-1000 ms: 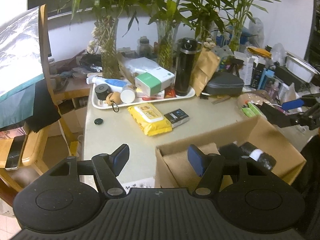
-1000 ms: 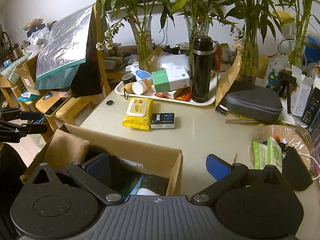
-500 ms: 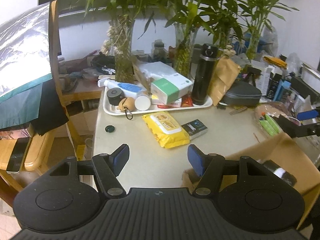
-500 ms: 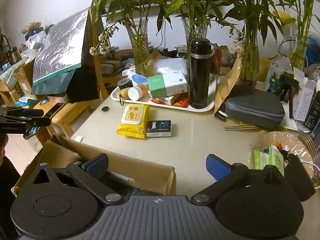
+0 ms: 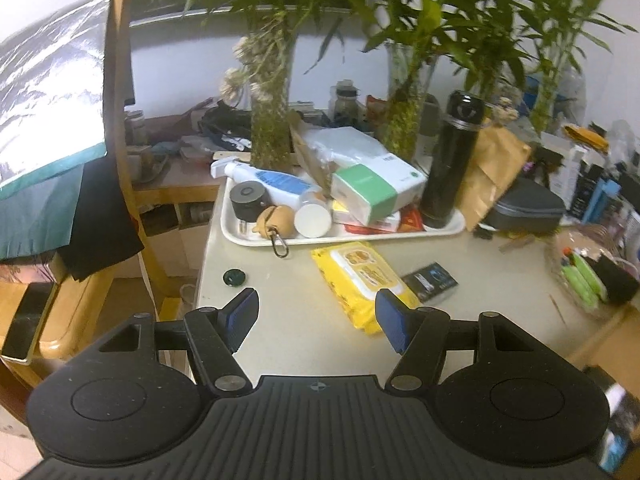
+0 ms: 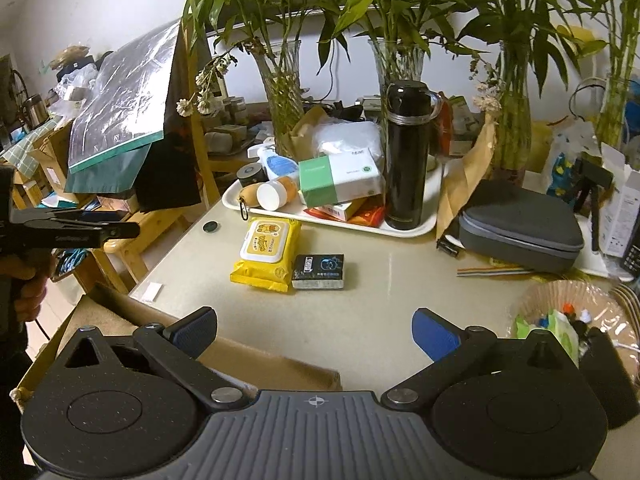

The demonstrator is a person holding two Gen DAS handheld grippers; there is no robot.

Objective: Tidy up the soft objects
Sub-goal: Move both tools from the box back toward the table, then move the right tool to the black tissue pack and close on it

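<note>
Yellow wipes pack (image 5: pixel 362 280), frame centre: soft, light, slippery film; pinch across narrow sides. Left gripper (image 5: pixel 316 320) wide open, empty; right gripper (image 6: pixel 314 330) likewise.

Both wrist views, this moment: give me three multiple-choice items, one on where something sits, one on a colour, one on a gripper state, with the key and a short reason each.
1. Where does the black flask stand?
A. on the white tray
B. inside the cardboard box
C. on the grey zip case

2. What colour is the wet-wipes pack lying on the table?
A. green
B. yellow
C. red

3. How is the left gripper?
A. shut on the wipes pack
B. shut on nothing
C. open, holding nothing

Key: 1 A, the flask stands upright at the tray's right end. 2 B, its wrapper is yellow, and it lies beside a small black packet. 3 C, its blue pads are wide apart with only table between them; the right gripper is open too.
</note>
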